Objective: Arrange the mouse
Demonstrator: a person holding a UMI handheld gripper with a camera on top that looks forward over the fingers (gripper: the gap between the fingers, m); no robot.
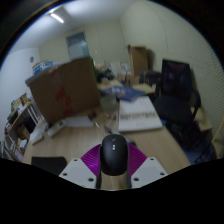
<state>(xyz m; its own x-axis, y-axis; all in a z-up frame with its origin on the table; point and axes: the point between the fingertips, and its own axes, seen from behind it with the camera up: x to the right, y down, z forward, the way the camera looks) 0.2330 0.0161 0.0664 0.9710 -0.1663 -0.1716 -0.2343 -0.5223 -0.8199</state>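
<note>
So the claw (115, 172) is clamped on a black mouse (113, 155), both pink pads (92, 156) pressed against its sides, held up above a light wood bench (75, 140). Beyond it on the bench sits a big brown cardboard box (65, 88), tilted a bit, with a flat white box (140, 115) lying to its right. A black office chair (178, 88) stands past the bench's right edge. Room's pretty cluttered further back: shelving on the left, a ceiling strip light (57, 16) overhead.

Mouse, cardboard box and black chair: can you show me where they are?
mouse (113, 155), gripper view, middle of its back
cardboard box (66, 88), gripper view, front face
black chair (177, 85), gripper view, backrest
</note>
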